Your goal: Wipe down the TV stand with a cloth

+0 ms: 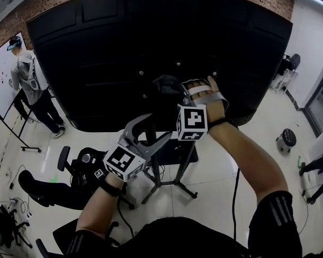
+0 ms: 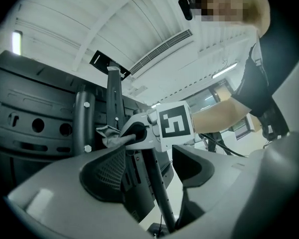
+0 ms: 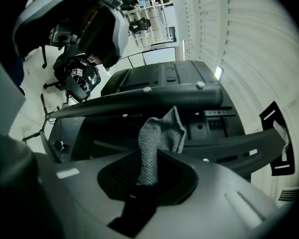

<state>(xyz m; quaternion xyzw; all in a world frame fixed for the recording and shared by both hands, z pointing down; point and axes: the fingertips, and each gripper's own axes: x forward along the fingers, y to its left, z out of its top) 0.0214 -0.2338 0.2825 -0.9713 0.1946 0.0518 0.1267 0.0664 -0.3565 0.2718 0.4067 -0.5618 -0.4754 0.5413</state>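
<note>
The TV stand's black upright pole [image 1: 152, 160] rises behind a large black TV [image 1: 151, 42]. My right gripper [image 1: 171, 86] is up against the TV's back and is shut on a grey cloth [image 3: 157, 136]. The cloth stands up from the jaws, just under a black crossbar [image 3: 139, 101] of the stand. The left gripper view shows the same cloth [image 2: 108, 135] bunched at the right gripper's tip beside a vertical mount bar [image 2: 83, 123]. My left gripper [image 1: 151, 138] sits lower, open, with the stand's pole [image 2: 158, 188] passing between its jaws.
The stand's splayed legs [image 1: 178, 183] rest on a pale floor. A black office chair [image 1: 70, 171] is at lower left. A person [image 1: 29, 82] stands at a whiteboard far left. A small stool [image 1: 286, 138] and another person [image 1: 318, 165] are at right.
</note>
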